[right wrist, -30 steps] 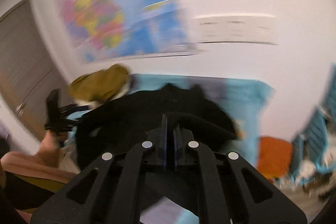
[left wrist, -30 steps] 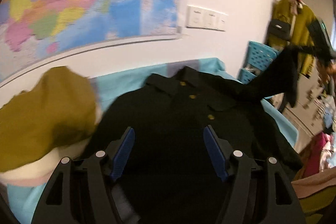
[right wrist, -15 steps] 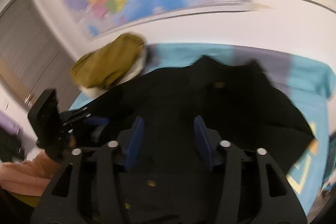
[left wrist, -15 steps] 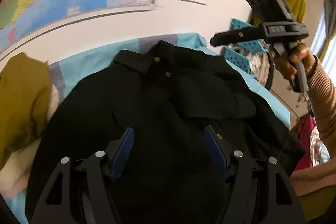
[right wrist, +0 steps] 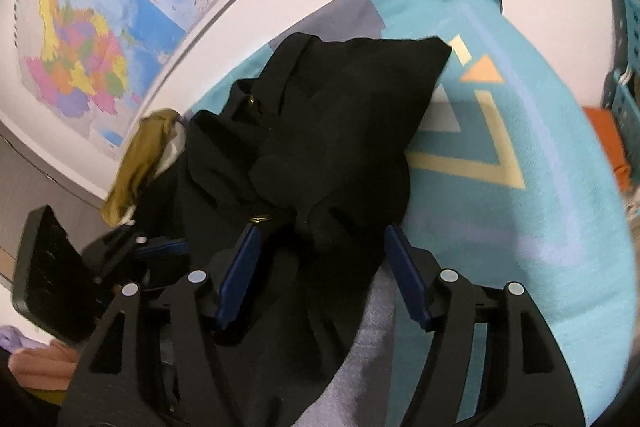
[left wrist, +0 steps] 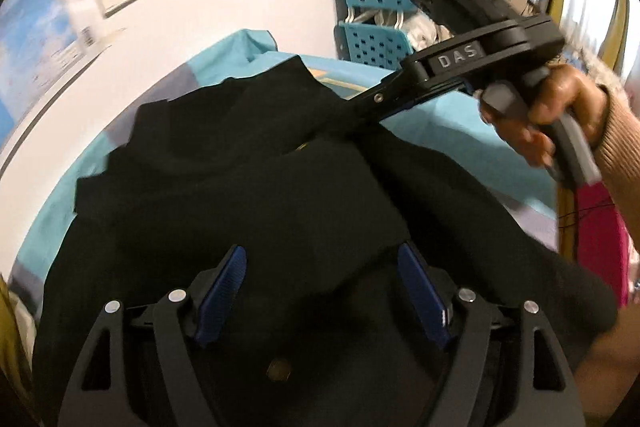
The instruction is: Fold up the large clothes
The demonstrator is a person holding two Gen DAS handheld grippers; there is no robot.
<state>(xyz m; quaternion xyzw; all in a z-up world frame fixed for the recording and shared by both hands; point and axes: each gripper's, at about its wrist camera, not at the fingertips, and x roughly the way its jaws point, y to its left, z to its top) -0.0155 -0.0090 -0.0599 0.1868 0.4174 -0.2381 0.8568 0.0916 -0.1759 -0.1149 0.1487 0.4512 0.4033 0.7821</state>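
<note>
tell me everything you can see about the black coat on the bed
The black coat is a large dark garment of matte, thick-looking cloth with small brass-coloured buttons. It lies spread on the turquoise patterned bed cover, collar end towards the wall, with one part folded over the body into a bunched heap. The right gripper reaches over it, fingers open just above the heap. The left gripper hovers open above the hem end. A mustard garment lies against its far side.
</note>
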